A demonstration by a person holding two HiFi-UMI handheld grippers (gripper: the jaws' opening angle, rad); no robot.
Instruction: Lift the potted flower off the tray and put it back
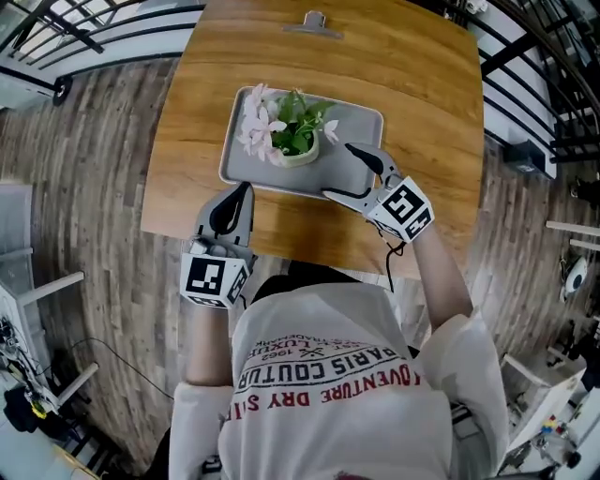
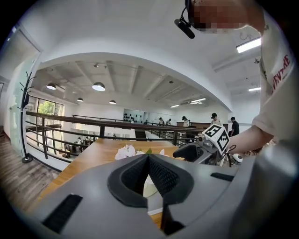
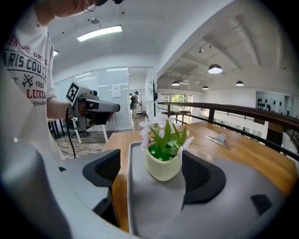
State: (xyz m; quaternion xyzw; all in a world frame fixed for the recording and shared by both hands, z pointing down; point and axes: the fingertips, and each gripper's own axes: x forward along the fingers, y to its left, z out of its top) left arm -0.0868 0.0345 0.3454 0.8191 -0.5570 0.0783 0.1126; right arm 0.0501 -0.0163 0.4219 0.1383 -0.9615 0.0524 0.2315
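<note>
A cream pot with pink flowers and green leaves (image 1: 286, 131) stands upright on the left half of a grey tray (image 1: 354, 127) on a wooden table (image 1: 422, 112). My right gripper (image 1: 337, 171) is open over the tray's near right part, its jaws pointing at the pot and clear of it. In the right gripper view the pot (image 3: 162, 163) shows ahead between the two wide pads (image 3: 196, 172), untouched. My left gripper (image 1: 244, 187) is shut on nothing at the tray's near left corner. In the left gripper view the flowers (image 2: 126, 151) peek over its closed jaws.
A metal clip (image 1: 314, 21) lies at the table's far edge. Railings run along both sides of the table over a plank floor (image 1: 84, 141). The table's near edge is just behind both grippers, against the person's body.
</note>
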